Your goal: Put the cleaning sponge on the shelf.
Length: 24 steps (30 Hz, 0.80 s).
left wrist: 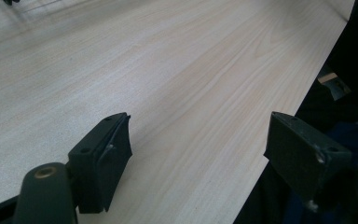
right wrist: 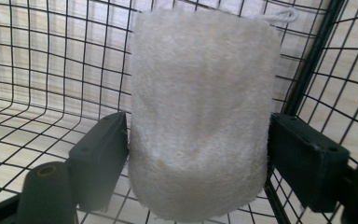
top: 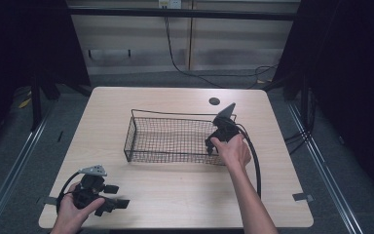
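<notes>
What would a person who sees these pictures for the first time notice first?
A black wire basket stands in the middle of the wooden table. At its right end, the right tool has a pale fluffy cloth between its jaws, inside the basket. The left tool rests open near the table's front left corner.

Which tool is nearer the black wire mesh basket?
Right. The right tool reaches into the black wire mesh basket at its right end, jaws on either side of a cream fuzzy cloth pouch. The left tool rests near the table's front-left corner, apart from the basket.
</notes>
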Motion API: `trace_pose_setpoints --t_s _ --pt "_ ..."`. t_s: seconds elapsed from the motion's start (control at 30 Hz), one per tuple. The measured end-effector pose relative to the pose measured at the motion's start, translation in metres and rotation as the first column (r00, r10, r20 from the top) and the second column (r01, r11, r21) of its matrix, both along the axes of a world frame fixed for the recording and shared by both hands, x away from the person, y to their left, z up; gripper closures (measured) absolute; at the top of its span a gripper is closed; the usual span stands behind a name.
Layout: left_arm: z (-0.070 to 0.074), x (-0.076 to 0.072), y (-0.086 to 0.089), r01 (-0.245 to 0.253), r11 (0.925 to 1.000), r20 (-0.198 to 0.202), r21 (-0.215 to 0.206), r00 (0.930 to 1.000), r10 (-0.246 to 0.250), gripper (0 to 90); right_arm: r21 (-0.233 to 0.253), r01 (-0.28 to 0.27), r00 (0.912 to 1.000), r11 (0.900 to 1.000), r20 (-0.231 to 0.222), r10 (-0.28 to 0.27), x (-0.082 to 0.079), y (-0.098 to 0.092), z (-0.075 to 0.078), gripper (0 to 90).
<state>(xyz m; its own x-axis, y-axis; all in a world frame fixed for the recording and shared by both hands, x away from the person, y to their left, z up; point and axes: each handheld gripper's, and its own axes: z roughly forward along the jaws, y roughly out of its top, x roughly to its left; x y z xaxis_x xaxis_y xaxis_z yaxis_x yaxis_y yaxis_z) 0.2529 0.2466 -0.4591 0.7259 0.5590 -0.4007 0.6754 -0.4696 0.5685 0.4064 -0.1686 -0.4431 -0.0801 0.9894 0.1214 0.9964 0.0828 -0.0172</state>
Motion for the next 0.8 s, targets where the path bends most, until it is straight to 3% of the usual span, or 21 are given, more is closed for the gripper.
trace_pose_setpoints --t_s 0.57,0.8 --pt "0.000 0.000 0.000 -0.003 1.0000 -0.002 -0.001 1.0000 0.003 21.9 0.042 -0.019 0.9994 0.999 0.028 0.018 -0.006 -0.008 0.017 17.2" --pt "0.000 0.000 0.000 0.000 1.0000 0.000 0.000 1.0000 0.000 21.9 0.081 -0.061 0.9965 0.995 0.063 0.056 -0.009 -0.014 0.026 16.4"
